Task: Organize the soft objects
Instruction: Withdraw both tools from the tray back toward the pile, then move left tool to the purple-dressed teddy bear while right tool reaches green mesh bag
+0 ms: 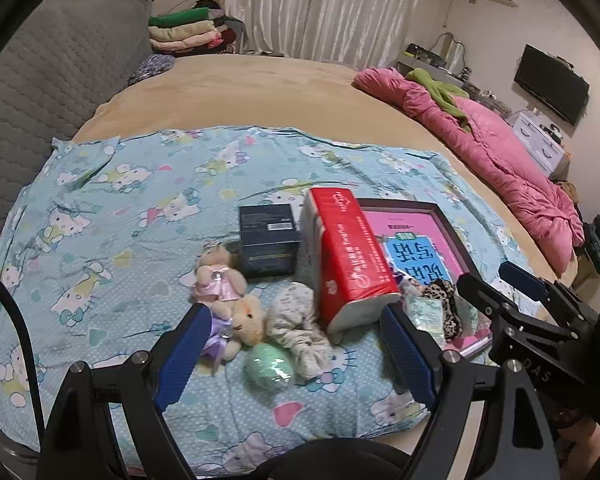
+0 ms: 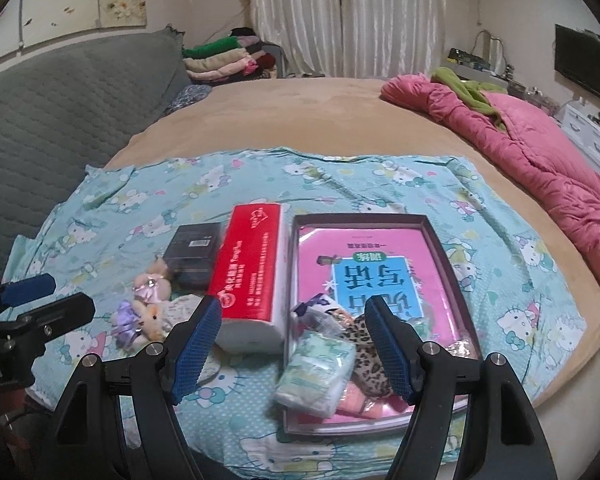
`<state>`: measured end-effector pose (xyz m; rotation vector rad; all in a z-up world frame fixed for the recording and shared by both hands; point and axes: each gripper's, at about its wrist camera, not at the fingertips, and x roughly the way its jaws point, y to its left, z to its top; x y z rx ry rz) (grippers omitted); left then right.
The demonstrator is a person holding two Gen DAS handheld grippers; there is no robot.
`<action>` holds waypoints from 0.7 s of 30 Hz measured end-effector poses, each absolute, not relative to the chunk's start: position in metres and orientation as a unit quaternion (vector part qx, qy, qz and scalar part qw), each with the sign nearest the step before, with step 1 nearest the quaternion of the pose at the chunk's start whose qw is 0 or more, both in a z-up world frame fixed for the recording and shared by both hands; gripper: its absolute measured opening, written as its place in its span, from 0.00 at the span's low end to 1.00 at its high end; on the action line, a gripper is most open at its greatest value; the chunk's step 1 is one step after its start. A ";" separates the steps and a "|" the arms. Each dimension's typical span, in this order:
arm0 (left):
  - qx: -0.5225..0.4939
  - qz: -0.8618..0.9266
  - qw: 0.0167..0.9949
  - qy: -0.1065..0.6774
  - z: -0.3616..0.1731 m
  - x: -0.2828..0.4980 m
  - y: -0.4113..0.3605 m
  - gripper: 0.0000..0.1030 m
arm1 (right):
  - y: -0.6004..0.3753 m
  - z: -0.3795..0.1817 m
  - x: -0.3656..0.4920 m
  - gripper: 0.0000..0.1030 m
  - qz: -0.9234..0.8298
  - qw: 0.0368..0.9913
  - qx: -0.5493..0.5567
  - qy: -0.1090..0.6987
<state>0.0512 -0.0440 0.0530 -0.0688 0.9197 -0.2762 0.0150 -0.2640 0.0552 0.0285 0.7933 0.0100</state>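
**Soft Toys and Packets Wait Beside a Half-Filled Tray**

Both grippers hang above a bed spread with a cartoon-cat cloth [image 1: 100, 208]. The left gripper [image 1: 296, 344] stands wide with nothing between its blue pads, and the right gripper [image 2: 296, 344] likewise gapes empty over the tray's near end.

On the cloth, left of the red tissue pack [image 1: 344, 256], lie two small plush animals [image 1: 228, 300], a pale patterned cloth bundle [image 1: 296, 320] and a mint-green wrapped oval [image 1: 270, 366], all close together. A dark box [image 1: 269, 240] sits behind them, touching or nearly touching the tissue pack.

The dark-rimmed tray [image 2: 432, 232] lies just right of the tissue pack. A pink booklet [image 2: 364, 256] covers its floor, and at its near end sit a green-and-white soft packet [image 2: 320, 368], a leopard-print fabric piece [image 2: 368, 356] and something pink beneath them, too covered to identify. The packet overhangs the tray's left wall.

In the left wrist view the right gripper's arm blocks the tray's near corner. The lower edge of the cloth is cut off by the gripper frames in both views. A pink quilt [image 2: 540, 152] lies bunched on the bed's right side.
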 end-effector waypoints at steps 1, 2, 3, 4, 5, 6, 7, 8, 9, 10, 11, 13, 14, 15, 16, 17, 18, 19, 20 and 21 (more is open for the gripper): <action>-0.037 -0.129 0.885 0.445 0.052 0.052 -0.039 0.83 | -0.260 0.055 0.015 0.73 0.008 0.922 0.010 0.388; -0.040 -0.127 0.885 0.446 0.051 0.053 -0.036 0.83 | -0.258 0.055 0.015 0.73 0.010 0.922 0.008 0.388; -0.043 -0.123 0.884 0.448 0.049 0.054 -0.031 0.83 | -0.254 0.055 0.015 0.73 0.013 0.921 0.005 0.389; -0.046 -0.120 0.884 0.449 0.048 0.055 -0.027 0.83 | -0.250 0.055 0.016 0.73 0.017 0.921 0.001 0.390; -0.050 -0.115 0.885 0.449 0.047 0.055 -0.022 0.83 | -0.248 0.055 0.015 0.73 0.019 0.920 -0.001 0.390; -0.054 -0.110 0.885 0.450 0.046 0.057 -0.016 0.83 | -0.244 0.054 0.016 0.73 0.022 0.920 -0.005 0.392; -0.058 -0.107 0.884 0.451 0.045 0.058 -0.013 0.83 | -0.242 0.054 0.016 0.73 0.024 0.919 -0.007 0.393; -0.063 -0.103 0.884 0.451 0.044 0.059 -0.007 0.84 | -0.239 0.053 0.016 0.73 0.027 0.919 -0.010 0.394; -0.066 -0.099 0.884 0.452 0.043 0.060 -0.002 0.84 | -0.236 0.052 0.016 0.73 0.030 0.918 -0.014 0.395; -0.068 -0.095 0.884 0.452 0.042 0.061 0.002 0.84 | -0.234 0.052 0.016 0.73 0.032 0.917 -0.016 0.396; -0.071 -0.089 0.884 0.453 0.041 0.063 0.008 0.84 | -0.231 0.051 0.016 0.73 0.035 0.917 -0.018 0.397; -0.081 -0.078 0.883 0.456 0.038 0.065 0.020 0.84 | -0.226 0.048 0.017 0.73 0.041 0.915 -0.022 0.400; -0.084 -0.075 0.882 0.457 0.036 0.066 0.024 0.84 | -0.223 0.047 0.017 0.73 0.044 0.914 -0.025 0.402; -0.088 -0.070 0.882 0.458 0.034 0.067 0.029 0.84 | -0.219 0.045 0.018 0.73 0.049 0.913 -0.029 0.404; -0.091 -0.065 0.881 0.459 0.032 0.068 0.035 0.84 | -0.216 0.044 0.017 0.73 0.051 0.912 -0.032 0.405; -0.093 -0.062 0.881 0.459 0.031 0.069 0.038 0.84 | -0.213 0.043 0.018 0.73 0.054 0.911 -0.035 0.407; -0.096 -0.058 0.881 0.460 0.029 0.070 0.043 0.84 | -0.210 0.041 0.018 0.73 0.057 0.911 -0.037 0.408; -0.099 -0.056 0.880 0.461 0.028 0.070 0.046 0.84 | -0.207 0.040 0.018 0.73 0.060 0.910 -0.038 0.409; -0.101 -0.054 0.880 0.461 0.027 0.071 0.049 0.84 | -0.204 0.038 0.019 0.73 0.063 0.909 -0.039 0.411; -0.103 -0.051 0.879 0.463 0.025 0.072 0.052 0.84 | -0.201 0.036 0.019 0.73 0.068 0.907 -0.041 0.413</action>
